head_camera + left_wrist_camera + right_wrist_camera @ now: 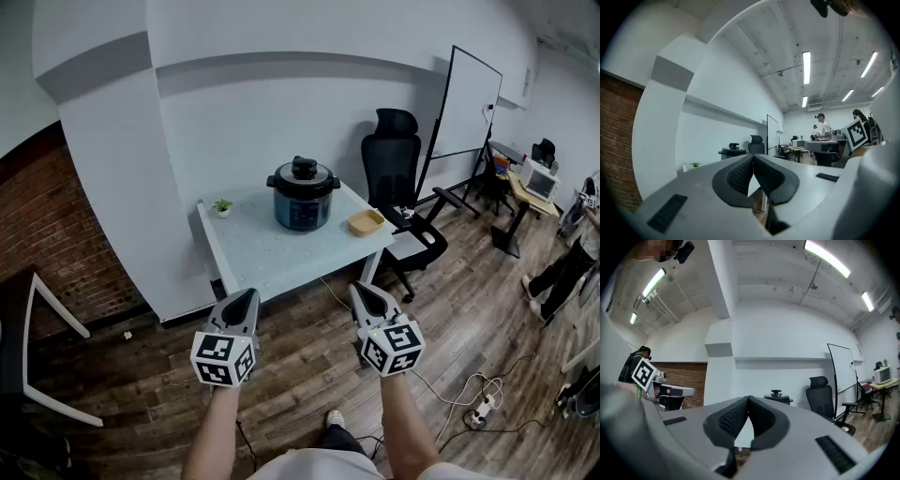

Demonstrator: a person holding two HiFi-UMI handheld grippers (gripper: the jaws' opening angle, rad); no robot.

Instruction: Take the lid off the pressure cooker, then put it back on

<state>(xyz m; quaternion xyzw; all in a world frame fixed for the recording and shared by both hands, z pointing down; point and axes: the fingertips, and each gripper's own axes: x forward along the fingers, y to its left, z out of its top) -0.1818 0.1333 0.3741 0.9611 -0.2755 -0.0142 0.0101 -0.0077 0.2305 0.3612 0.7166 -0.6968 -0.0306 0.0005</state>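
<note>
A dark blue pressure cooker (303, 202) stands on the far part of a white table (272, 251), its black lid (303, 174) with a knob on top in place. The cooker also shows small and distant in the left gripper view (733, 150) and the right gripper view (777, 397). My left gripper (247, 296) and right gripper (361, 290) hang side by side over the wooden floor, well short of the table. Both are shut with nothing between the jaws, tips meeting in their own views (753, 157) (748, 399).
A small potted plant (222, 206) and a tan tray (366, 222) sit on the table. A black office chair (398, 178) stands right of it, a whiteboard (465, 103) behind. Cables and a power strip (483, 406) lie on the floor. People stand at desks far right (572, 262).
</note>
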